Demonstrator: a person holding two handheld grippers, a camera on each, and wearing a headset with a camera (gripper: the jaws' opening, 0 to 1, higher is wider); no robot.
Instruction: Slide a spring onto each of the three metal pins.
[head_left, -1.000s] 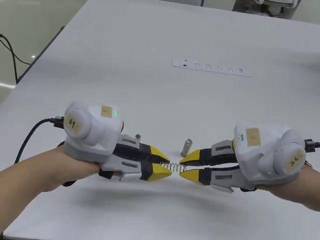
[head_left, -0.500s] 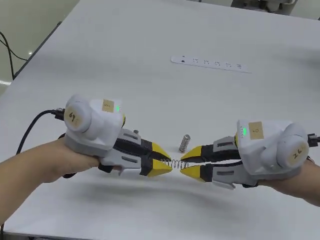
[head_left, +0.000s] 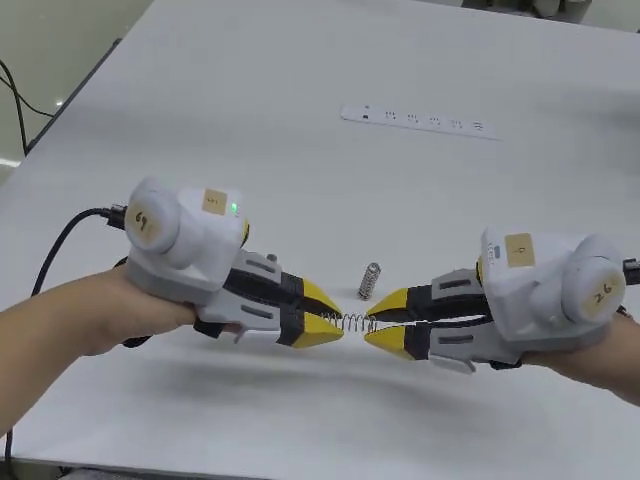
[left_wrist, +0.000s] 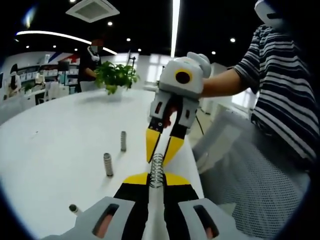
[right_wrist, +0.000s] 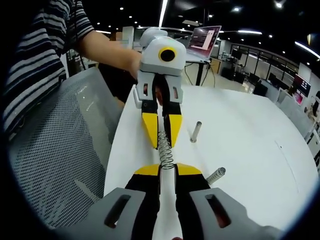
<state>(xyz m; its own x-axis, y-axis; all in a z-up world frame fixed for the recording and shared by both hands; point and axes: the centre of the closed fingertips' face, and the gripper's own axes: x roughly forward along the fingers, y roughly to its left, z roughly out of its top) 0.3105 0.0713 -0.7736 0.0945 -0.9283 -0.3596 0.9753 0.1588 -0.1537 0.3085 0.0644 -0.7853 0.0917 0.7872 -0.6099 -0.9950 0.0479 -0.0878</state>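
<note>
A small coil spring (head_left: 354, 322) hangs just above the white table, held level between both grippers. My left gripper (head_left: 335, 326) is shut on its left end and my right gripper (head_left: 374, 325) is shut on its right end, tips facing each other. In the left gripper view the spring (left_wrist: 157, 167) runs from my jaws to the right gripper (left_wrist: 162, 150). Just behind stands a pin with a spring on it (head_left: 370, 281). The left gripper view shows that sprung pin (left_wrist: 108, 164), a bare pin (left_wrist: 123, 141) and a short pin (left_wrist: 73, 208). The right gripper view shows a bare pin (right_wrist: 196, 131).
A white power strip (head_left: 420, 122) lies far back on the table (head_left: 250, 130). A black cable (head_left: 60, 270) trails off the left gripper toward the table's left edge. A grey mesh chair (right_wrist: 65, 150) stands beside the near edge.
The camera has shifted a little. Both grippers still hold the spring between them at about the same gap and height.
</note>
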